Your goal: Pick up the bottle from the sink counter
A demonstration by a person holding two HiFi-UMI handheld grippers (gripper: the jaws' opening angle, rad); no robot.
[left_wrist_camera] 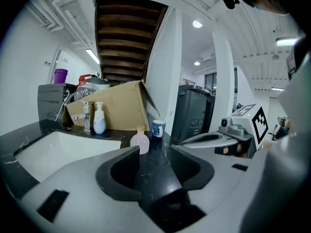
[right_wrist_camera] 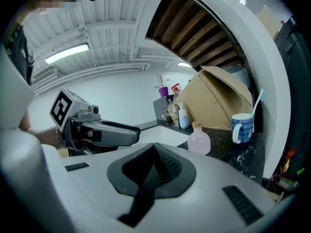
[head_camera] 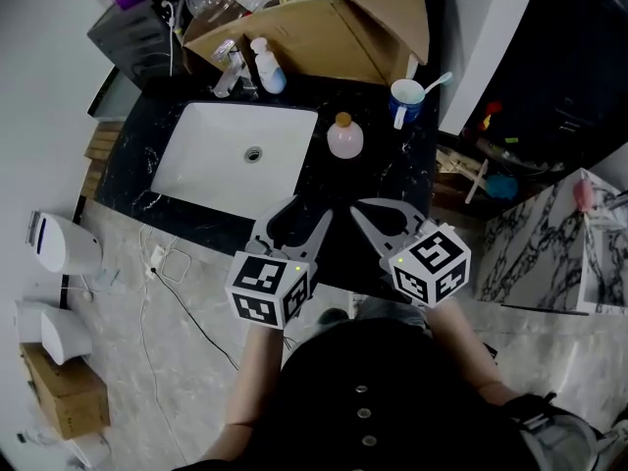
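Pink bottle point(head_camera: 344, 137), round and translucent with a tan cap, stands upright on the black marble counter point(head_camera: 392, 180), just beside the right edge of the white rectangular sink basin point(head_camera: 196, 170). Behind the basin we see an open brown cardboard box point(head_camera: 324, 27). We hold both grippers over the near edge of the counter, well apart from the bottle. Our left gripper point(head_camera: 302, 214) has its jaws apart, and nothing stands between them. Our right gripper point(head_camera: 355, 209) has its jaws pressed together and carries nothing. A blue and white mug point(head_camera: 405, 99) with a light handle sticking out of it stands behind the bottle, a little to the right.
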